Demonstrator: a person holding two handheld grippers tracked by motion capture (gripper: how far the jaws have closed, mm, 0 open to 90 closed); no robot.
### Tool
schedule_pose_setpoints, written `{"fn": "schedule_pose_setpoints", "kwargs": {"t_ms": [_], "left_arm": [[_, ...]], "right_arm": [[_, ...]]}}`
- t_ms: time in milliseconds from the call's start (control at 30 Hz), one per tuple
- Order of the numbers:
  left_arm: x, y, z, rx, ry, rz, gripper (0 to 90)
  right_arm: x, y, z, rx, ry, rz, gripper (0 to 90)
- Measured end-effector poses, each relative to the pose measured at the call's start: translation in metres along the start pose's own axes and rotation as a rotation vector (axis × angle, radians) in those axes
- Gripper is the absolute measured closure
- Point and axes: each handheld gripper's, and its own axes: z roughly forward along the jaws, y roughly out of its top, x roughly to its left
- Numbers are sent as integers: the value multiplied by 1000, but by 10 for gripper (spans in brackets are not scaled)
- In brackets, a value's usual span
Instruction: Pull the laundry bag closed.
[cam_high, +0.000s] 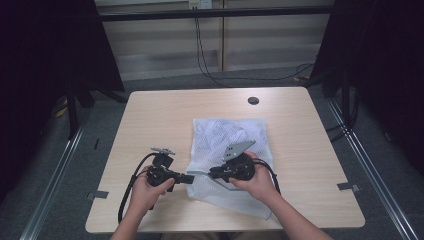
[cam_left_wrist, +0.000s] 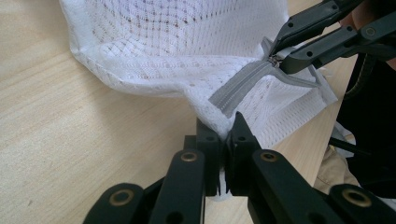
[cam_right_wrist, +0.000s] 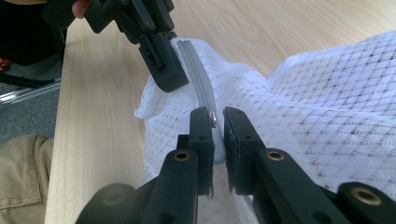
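The white mesh laundry bag lies limp between both tongs: light, floppy, nothing stiff. The left gripper clamps its corner by the grey zipper; the right gripper pinches the zipper pull, the surest purchase.

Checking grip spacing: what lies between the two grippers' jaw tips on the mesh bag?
A short run of grey zipper on the white mesh bag, clearest in the left gripper view, between left gripper and right gripper.
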Motion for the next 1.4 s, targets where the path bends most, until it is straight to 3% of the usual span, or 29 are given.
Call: {"fn": "schedule_pose_setpoints", "kwargs": {"t_ms": [1400], "left_arm": [[1,3,-1,4,-1,-25,865]], "right_arm": [[3,-5,-6,-10,-21,-7,825]]}}
